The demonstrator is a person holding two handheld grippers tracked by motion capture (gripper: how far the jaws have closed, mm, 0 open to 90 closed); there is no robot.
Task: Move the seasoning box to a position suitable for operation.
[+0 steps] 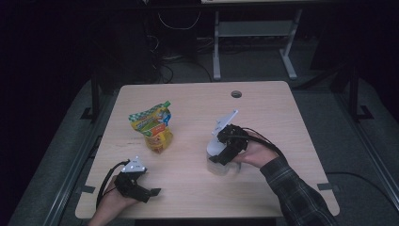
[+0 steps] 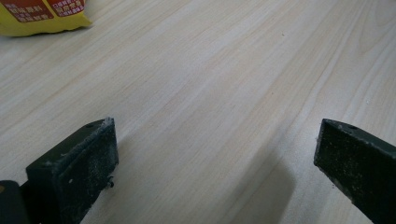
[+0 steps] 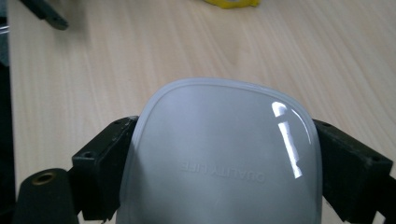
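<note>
A smooth, shiny white plastic lid (image 3: 219,154) w/ round corners is sitting at the right of the pale wood table (image 1: 197,103). The right claw (image 1: 221,157) is gripping it, jaws wide, pads on both sides. The left claw (image 2: 215,168) is hanging open near the front left, nothing in it. A crinkly yellow snack bag (image 1: 153,127) is standing far left.

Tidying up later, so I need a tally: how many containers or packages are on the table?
2. A yellow snack pouch stands left of the table's middle; a white lidded plastic container sits right of middle, clamped between the right tongs. Nothing else seems hidden.
</note>
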